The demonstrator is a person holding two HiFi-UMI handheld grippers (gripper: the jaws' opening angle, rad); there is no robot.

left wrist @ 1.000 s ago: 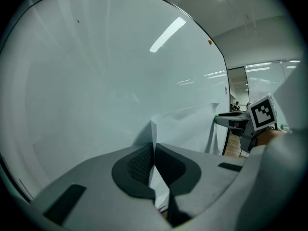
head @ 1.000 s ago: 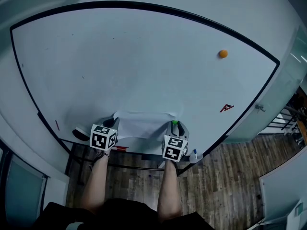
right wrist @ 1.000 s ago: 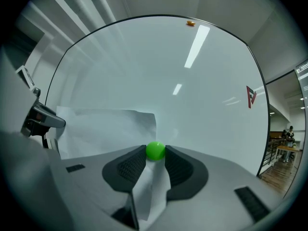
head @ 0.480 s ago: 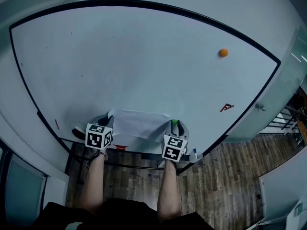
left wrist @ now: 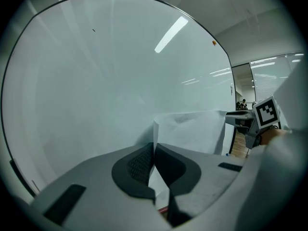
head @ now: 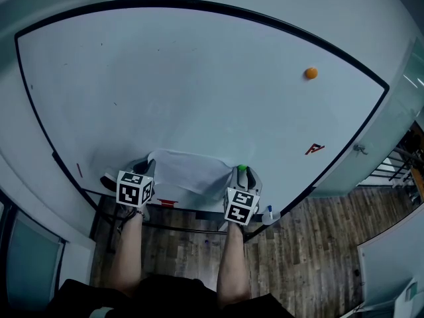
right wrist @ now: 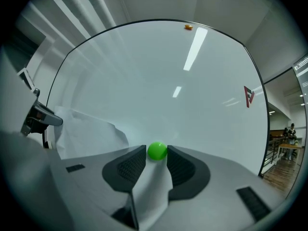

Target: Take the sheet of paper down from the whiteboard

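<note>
The white sheet of paper (head: 189,171) hangs low on the whiteboard (head: 199,78), rumpled, between my two grippers. My left gripper (head: 146,167) is shut on the sheet's left edge; in the left gripper view the paper (left wrist: 192,131) runs up out of the closed left gripper (left wrist: 154,150). A round green magnet (head: 242,168) sits at the sheet's right corner. My right gripper (head: 243,173) is shut on that green magnet (right wrist: 157,150), with the paper's (right wrist: 89,131) corner lying between the lower jaws of the right gripper (right wrist: 157,154).
An orange magnet (head: 311,73) is high on the board's right and a red triangular magnet (head: 314,149) lower right. The marker tray holds a dark eraser (head: 110,183), a red marker (head: 167,203) and a small bottle (head: 267,214). Wooden floor (head: 311,244) lies below.
My left gripper has shifted a little to the left, drawing the sheet's left edge with it. The right gripper and the green magnet have stayed put.
</note>
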